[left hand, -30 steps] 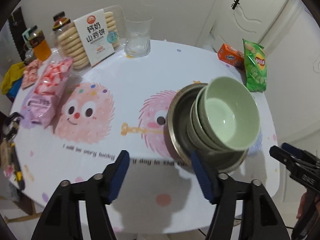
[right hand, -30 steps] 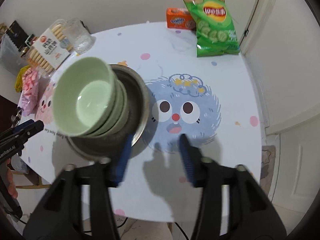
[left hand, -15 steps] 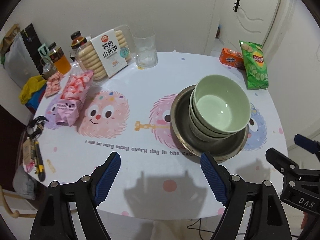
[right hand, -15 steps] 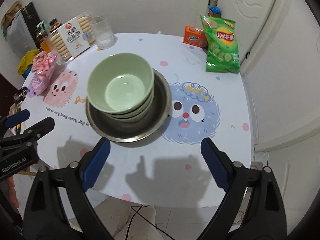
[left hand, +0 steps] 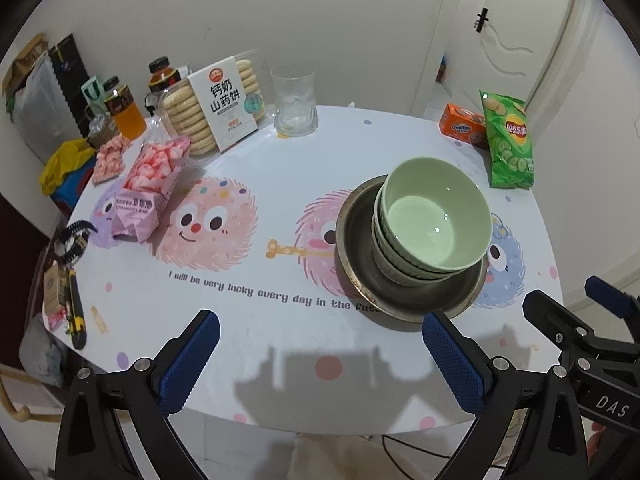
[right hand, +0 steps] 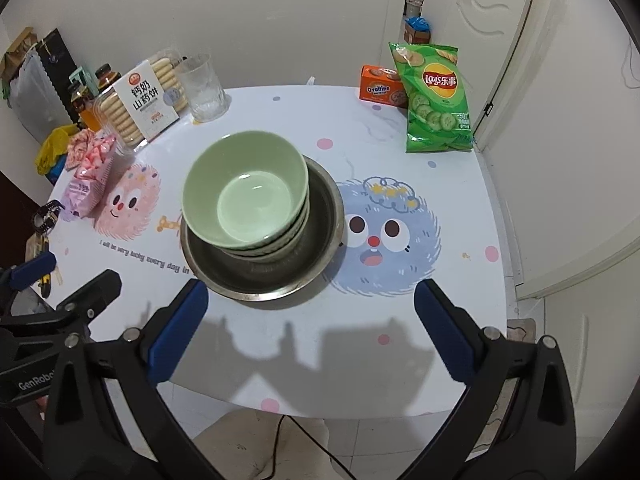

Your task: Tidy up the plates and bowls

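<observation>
- Left wrist view: the left claw is spread wide and grips nothing, hanging over the near edge of the bench.
- Right wrist view: the right claw is likewise wide apart and bare, near the bench's front edge.
- A stack of green bowls sits nested inside a steel basin, which rests on the bench between the pink and blue monster prints.
- Behind the basin, at the bench's far side, stands a clear glass beside a pack of biscuits.
- Far right of the basin lies a green Lay's crisp bag, touching an orange Ovaltine box.
- Left of the basin lies a pink sweet packet.
</observation>
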{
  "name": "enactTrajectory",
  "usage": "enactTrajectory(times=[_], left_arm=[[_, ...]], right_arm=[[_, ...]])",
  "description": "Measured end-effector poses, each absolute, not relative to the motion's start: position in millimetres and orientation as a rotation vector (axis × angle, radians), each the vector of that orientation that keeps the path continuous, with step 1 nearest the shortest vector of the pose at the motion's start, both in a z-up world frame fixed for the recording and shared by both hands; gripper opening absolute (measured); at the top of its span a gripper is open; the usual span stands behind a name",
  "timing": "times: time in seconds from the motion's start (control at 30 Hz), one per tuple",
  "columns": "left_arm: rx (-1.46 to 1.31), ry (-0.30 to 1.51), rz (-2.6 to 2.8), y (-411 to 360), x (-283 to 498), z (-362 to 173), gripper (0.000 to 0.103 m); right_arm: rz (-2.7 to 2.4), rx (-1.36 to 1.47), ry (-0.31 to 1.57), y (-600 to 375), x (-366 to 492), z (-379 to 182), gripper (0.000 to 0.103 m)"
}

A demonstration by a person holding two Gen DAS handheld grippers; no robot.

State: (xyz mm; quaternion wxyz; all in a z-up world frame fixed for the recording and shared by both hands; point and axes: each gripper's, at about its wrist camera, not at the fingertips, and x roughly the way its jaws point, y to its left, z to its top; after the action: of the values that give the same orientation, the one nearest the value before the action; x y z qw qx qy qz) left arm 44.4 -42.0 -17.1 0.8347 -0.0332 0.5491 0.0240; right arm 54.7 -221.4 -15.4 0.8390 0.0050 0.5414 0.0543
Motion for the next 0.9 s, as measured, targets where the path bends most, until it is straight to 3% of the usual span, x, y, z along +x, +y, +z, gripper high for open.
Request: enactTrajectory(times=[0.9], left_arm=[[-0.08, 1.159, 0.041, -41.8, 54.0, -17.7, 0.103]], right_arm=[[0.13, 0.007, 1.145, -219.1, 60.7, -13.6, 0.102]])
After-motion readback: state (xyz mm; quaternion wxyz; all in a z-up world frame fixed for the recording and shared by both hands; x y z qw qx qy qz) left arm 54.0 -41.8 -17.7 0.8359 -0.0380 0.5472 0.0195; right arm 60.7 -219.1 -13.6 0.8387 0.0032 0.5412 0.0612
